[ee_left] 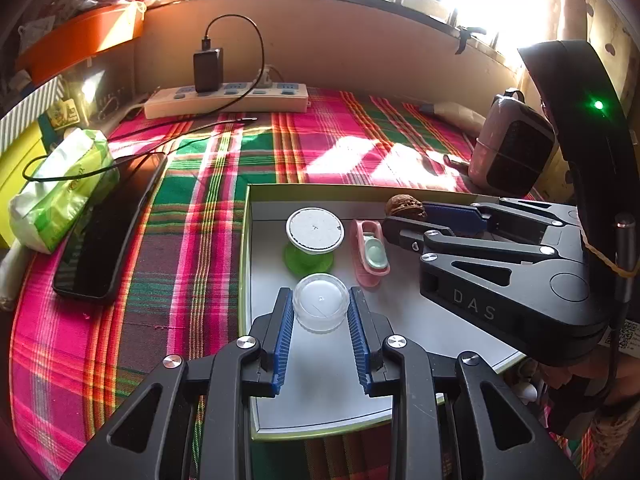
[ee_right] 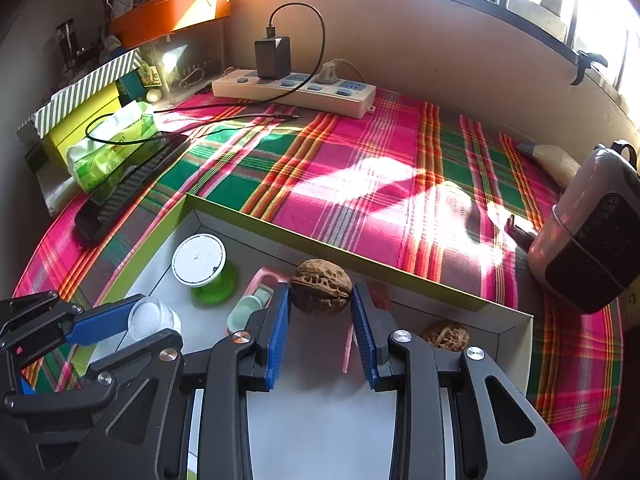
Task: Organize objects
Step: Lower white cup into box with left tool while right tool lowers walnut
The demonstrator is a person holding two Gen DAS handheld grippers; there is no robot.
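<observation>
The left gripper [ee_left: 320, 312] has its pads pressed on a clear round jar [ee_left: 320, 303] at lower centre, over the shallow box [ee_left: 246, 264]. The right gripper [ee_right: 320, 304] pinches a walnut [ee_right: 321, 287] at mid-frame. The walnut's round, ridged shell could squirt free; the smooth jar could slip and knock the green spool [ee_left: 314, 240].

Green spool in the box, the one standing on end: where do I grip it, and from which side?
Grip the green spool by its narrow waist below the white top flange, approaching from the box's left wall. The wide flanges should stop it slipping out. The pink holder crowds its right; the clear round container stands in front.
</observation>
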